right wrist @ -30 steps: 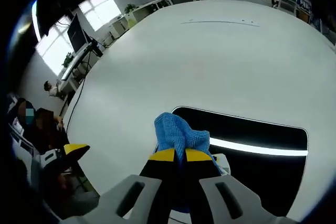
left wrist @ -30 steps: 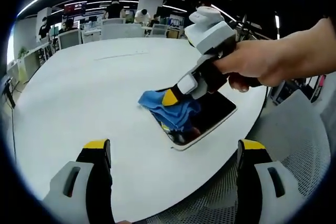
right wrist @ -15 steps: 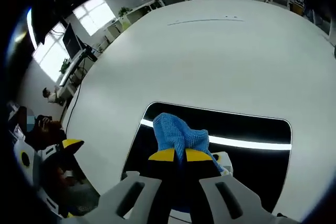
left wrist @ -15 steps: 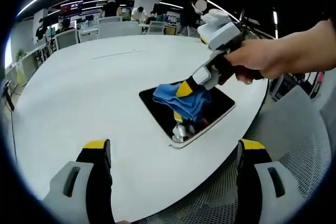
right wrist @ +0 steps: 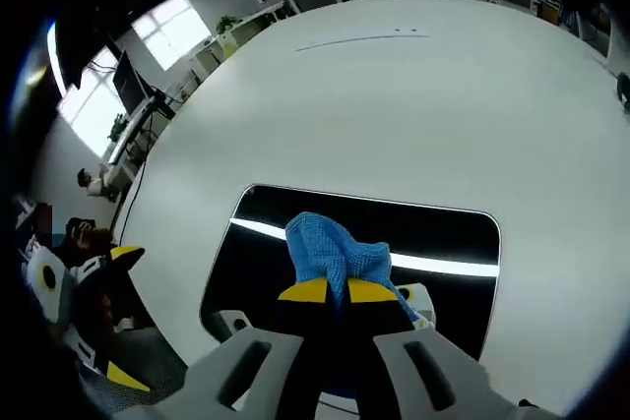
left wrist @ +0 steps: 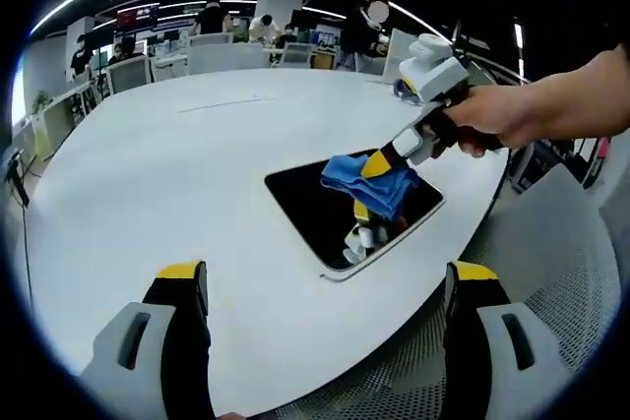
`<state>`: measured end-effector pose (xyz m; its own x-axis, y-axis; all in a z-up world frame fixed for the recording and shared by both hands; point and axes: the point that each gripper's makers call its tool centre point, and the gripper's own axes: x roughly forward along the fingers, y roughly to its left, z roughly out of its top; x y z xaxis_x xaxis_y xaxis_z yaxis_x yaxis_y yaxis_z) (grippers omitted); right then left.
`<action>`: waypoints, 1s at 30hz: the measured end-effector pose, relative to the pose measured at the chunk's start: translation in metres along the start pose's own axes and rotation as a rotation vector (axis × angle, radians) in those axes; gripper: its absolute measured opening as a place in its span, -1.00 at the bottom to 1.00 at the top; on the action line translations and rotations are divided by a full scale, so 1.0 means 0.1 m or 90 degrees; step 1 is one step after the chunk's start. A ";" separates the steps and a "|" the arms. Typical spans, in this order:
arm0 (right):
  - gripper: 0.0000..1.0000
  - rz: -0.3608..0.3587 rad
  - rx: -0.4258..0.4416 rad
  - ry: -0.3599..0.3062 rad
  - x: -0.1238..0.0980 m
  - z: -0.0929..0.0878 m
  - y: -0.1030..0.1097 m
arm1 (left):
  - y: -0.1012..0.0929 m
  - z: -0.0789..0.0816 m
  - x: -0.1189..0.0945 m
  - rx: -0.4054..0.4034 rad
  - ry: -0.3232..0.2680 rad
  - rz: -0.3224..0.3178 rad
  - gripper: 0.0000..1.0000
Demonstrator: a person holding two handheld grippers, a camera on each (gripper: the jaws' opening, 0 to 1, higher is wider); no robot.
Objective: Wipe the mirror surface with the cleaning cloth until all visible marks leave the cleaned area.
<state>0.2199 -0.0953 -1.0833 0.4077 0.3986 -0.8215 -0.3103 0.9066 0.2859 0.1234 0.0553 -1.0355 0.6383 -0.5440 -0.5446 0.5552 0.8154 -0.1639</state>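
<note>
Right gripper has its jaws clamped on the blue cleaning cloth, pressing it onto the mirror. In the left gripper view, right gripper enters from 2 o'clock, held by a hand, with the cloth on the mirror's far half.

Mirror is a dark rounded rectangle lying flat on the white table, close to the table's near curved edge at 5 o'clock in the left gripper view. Little table margin on that side; a mesh chair sits just past the edge. Wide bare tabletop from 9 through 12 o'clock.

Left gripper hangs above the near table edge, jaws spread wide, holding nothing, well apart from the mirror. In the right gripper view, left gripper is at 8 o'clock, off the table edge.
</note>
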 end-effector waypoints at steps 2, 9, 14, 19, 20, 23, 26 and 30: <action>-1.00 -0.002 0.003 0.000 -0.03 -0.01 -0.05 | -0.02 0.01 0.00 0.001 -0.003 -0.006 0.98; -1.00 0.005 0.012 0.004 -0.11 -0.06 -0.21 | -0.05 0.04 -0.01 0.002 -0.012 -0.010 0.98; -1.00 -0.003 0.012 0.004 -0.16 -0.09 -0.31 | -0.06 0.07 -0.01 0.024 -0.010 -0.014 0.98; -1.00 -0.012 0.012 0.004 -0.21 -0.11 -0.40 | -0.08 0.17 -0.04 0.020 -0.031 -0.019 0.98; -1.00 -0.012 0.014 0.004 -0.21 -0.11 -0.42 | -0.07 0.18 -0.05 0.020 -0.031 -0.018 0.98; -1.00 -0.016 0.020 0.002 -0.23 -0.13 -0.46 | -0.05 0.23 -0.06 0.004 -0.041 -0.016 0.98; -1.00 -0.018 0.022 0.000 -0.25 -0.14 -0.50 | -0.05 0.27 -0.06 -0.011 -0.050 -0.015 0.98; -1.00 -0.021 0.027 -0.002 -0.27 -0.15 -0.56 | -0.05 0.25 -0.03 -0.025 -0.052 -0.003 0.98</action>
<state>0.2135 -0.1589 -1.0839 0.4200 0.3691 -0.8291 -0.2596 0.9243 0.2800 0.1319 0.0479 -1.0128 0.6778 -0.5612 -0.4749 0.5381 0.8189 -0.1996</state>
